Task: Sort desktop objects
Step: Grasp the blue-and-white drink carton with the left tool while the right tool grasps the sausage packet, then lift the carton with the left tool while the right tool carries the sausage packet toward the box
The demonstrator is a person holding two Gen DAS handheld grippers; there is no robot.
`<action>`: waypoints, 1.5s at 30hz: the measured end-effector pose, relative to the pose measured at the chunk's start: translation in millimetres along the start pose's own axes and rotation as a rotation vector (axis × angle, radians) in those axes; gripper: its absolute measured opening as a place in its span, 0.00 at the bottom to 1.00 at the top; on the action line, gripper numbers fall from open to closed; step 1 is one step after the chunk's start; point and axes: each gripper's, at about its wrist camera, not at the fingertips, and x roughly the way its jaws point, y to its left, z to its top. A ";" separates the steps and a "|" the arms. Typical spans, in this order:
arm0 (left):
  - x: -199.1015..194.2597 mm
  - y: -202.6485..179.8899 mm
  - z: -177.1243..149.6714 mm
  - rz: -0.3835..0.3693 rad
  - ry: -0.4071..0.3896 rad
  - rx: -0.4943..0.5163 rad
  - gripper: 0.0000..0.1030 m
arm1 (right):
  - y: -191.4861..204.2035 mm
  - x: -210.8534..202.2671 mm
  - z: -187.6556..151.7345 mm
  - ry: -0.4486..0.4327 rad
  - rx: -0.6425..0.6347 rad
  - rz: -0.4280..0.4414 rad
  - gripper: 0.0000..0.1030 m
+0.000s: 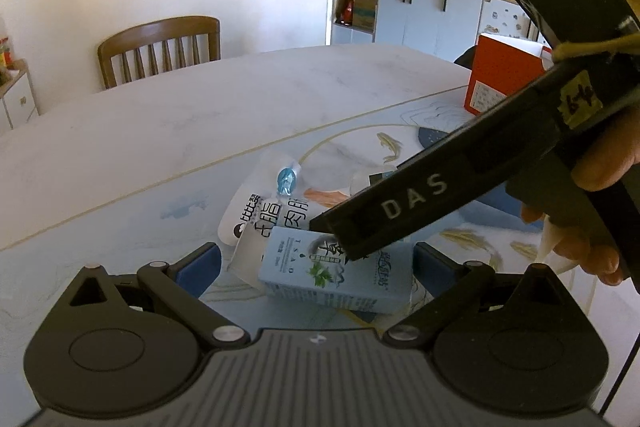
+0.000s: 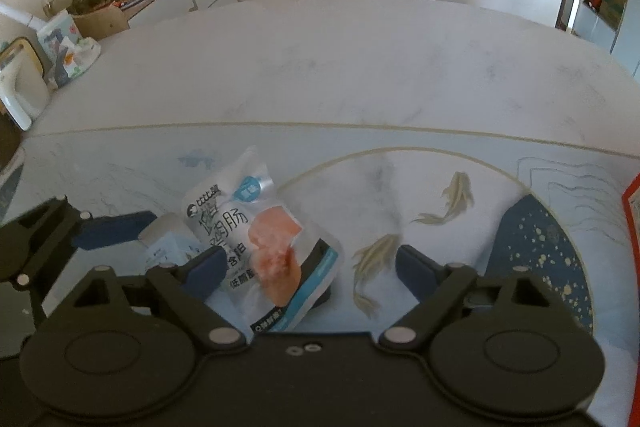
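1. Bench (image 2: 360, 67): pale marble-look top with a printed fish mat. Both task items lie on the mat at the near edge, touching, the pouch partly over the carton's far end.
2. Sausage pouch (image 2: 272, 247): soft plastic film, glossy, probably light and slippery. It likely buckles if pinched mid-body; the flat sealed edge or a corner looks like the safest hold.
3. Blue carton (image 1: 340, 275): small stiff box lying flat. Probably light, crushable if squeezed hard. Best taken across the short sides.
4. Right gripper (image 2: 308, 267): jaws wide, nothing pinched. The pouch's lower half sits between them, nearer the left pad, no visible press.
5. Left gripper (image 1: 316, 267): jaws wide, carton lies between the pads with gaps both sides. The right tool's body crosses just above the carton in the left wrist view.
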 end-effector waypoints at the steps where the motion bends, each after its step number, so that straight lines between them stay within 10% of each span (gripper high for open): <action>1: 0.2 -0.7 -0.7 0.003 -0.002 0.003 0.99 | 0.7 0.5 0.1 -0.002 0.000 -0.001 0.87; 24: -5.2 -11.1 -6.8 -0.002 0.038 0.005 0.71 | 5.2 -17.3 -9.5 -0.053 -0.044 -0.020 0.09; 45: -35.0 -30.8 16.1 -0.037 0.058 -0.007 0.70 | -27.3 -75.2 -40.7 -0.128 0.074 -0.037 0.01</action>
